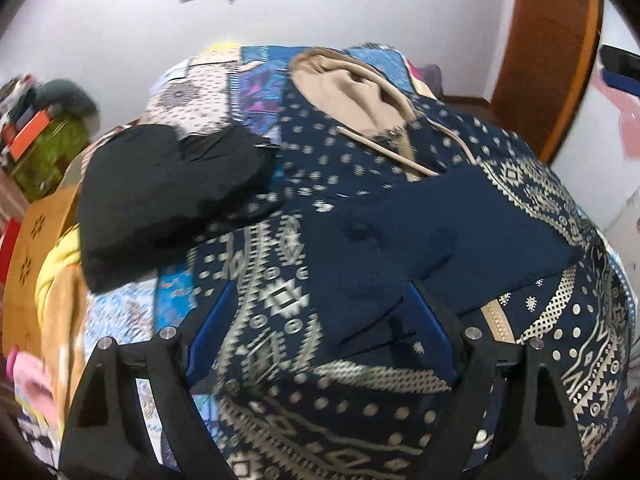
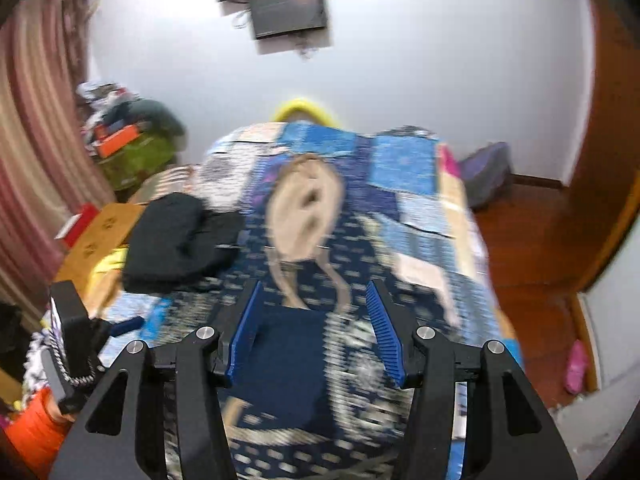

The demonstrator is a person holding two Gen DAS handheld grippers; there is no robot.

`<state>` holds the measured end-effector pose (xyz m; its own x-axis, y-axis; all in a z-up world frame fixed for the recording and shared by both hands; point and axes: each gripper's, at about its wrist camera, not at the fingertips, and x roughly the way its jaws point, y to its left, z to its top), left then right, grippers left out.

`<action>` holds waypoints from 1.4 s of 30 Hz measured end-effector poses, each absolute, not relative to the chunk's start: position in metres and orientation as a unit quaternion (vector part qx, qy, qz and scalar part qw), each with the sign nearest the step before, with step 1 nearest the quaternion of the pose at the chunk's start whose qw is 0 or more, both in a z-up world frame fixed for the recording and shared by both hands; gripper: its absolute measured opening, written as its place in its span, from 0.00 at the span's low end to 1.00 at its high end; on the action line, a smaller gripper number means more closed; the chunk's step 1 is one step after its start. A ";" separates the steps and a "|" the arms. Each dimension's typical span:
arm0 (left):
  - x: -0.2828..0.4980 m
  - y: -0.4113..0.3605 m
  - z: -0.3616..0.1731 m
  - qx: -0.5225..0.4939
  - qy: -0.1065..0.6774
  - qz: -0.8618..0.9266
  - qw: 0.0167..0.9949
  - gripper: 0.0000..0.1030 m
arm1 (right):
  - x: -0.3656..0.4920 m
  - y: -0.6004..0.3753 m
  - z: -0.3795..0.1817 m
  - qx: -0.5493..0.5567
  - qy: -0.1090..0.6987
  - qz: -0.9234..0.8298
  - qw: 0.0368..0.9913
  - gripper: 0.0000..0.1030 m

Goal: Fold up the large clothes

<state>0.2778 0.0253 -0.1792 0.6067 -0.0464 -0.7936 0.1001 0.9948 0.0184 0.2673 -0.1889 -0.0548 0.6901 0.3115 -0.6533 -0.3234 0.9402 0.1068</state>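
Patterned navy hoodie (image 1: 360,184) is laid flat on the bed (image 2: 404,168), tan-lined hood (image 1: 352,88) toward the far wall. One plain navy sleeve (image 1: 452,224) is already folded across the chest. A black bundle (image 1: 160,200), seemingly folded, sits beside it. Left gripper (image 1: 320,320): jaws spread, nothing pinched. Right gripper (image 2: 316,328): jaws parted, empty. Remaining, by judgement: second sleeve, body folds.

hoodie (image 1: 360,208) centre of frame, on bed cover (image 1: 256,76) | folded garment (image 1: 168,192) at its left, overlapping its edge | door (image 1: 552,52) upper right
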 end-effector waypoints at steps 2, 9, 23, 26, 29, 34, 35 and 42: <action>0.288 0.016 -0.187 0.035 0.457 -0.048 0.887 0.82 | 0.263 -0.207 -0.054 -0.017 0.354 0.144 0.924 0.48; 0.312 -0.013 -0.215 0.036 0.495 -0.075 0.865 0.82 | 0.252 -0.247 -0.074 -0.025 0.364 0.086 0.927 0.56; 0.329 0.029 -0.212 -0.021 0.467 -0.047 0.883 0.15 | 0.251 -0.262 -0.134 0.041 0.413 0.072 0.907 0.56; 0.324 0.052 -0.188 -0.033 0.429 -0.024 0.902 0.13 | 0.253 -0.259 -0.135 0.032 0.414 0.070 0.907 0.56; 0.320 0.078 -0.170 -0.061 0.405 -0.008 0.912 0.13 | 0.256 -0.254 -0.142 0.028 0.424 0.072 0.903 0.56; 0.315 0.105 -0.167 -0.085 0.404 0.009 0.911 0.13 | 0.257 -0.242 -0.160 0.006 0.445 0.082 0.892 0.56; 0.314 0.106 -0.171 -0.083 0.407 0.015 0.909 0.13 | 0.258 -0.240 -0.164 0.003 0.452 0.084 0.888 0.56; 0.306 0.109 -0.204 -0.082 0.451 0.026 0.888 0.17 | 0.257 -0.236 -0.181 -0.015 0.470 0.084 0.878 0.56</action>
<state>0.3062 0.1086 -0.2039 0.5911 -0.0283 -0.8061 -0.1197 0.9852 -0.1223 0.2567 -0.2362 -0.1813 0.5435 0.1327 -0.8288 -0.1607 0.9856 0.0524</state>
